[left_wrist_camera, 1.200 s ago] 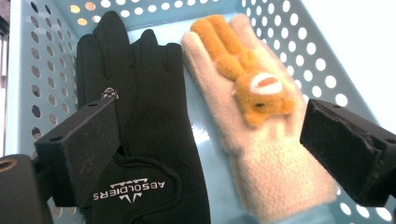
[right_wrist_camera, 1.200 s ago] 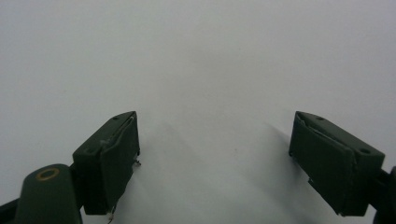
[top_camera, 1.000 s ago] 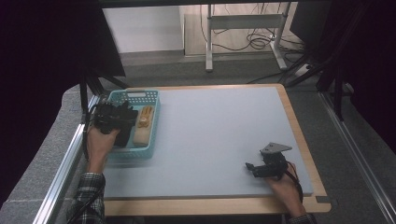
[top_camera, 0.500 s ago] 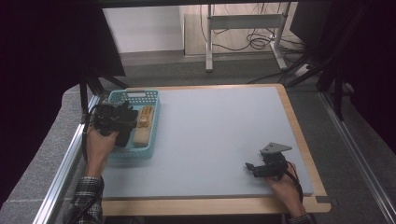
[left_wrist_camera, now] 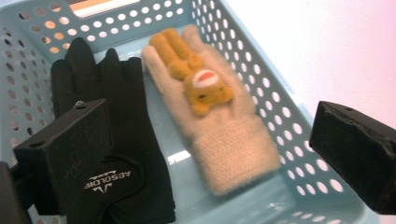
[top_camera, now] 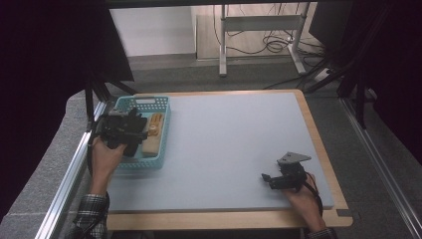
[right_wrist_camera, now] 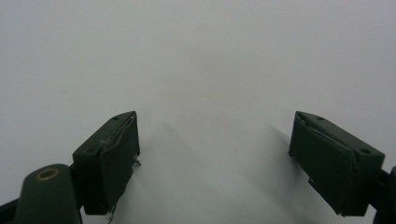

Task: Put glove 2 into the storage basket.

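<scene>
A light blue perforated basket (top_camera: 160, 133) (left_wrist_camera: 275, 100) stands at the table's left side. Inside it lie a black glove (left_wrist_camera: 116, 154) and, beside it, a cream knitted glove (left_wrist_camera: 224, 135) (top_camera: 152, 142) with an orange animal figure (left_wrist_camera: 203, 86) on its back. My left gripper (top_camera: 124, 133) (left_wrist_camera: 212, 154) hovers over the basket, open, its jaws straddling the cream glove's cuff without touching it. At the table's front right my right gripper (top_camera: 271, 179) (right_wrist_camera: 215, 158) rests low over the bare grey surface, open and holding nothing.
The grey mat (top_camera: 234, 134) covers the table inside a wooden rim (top_camera: 318, 134). Metal rails (top_camera: 69, 174) run along the left edge. Beyond the table's far side stand a desk frame (top_camera: 259, 30) and floor cables.
The left gripper has shifted slightly toward the person over the basket. The right gripper has stayed in place.
</scene>
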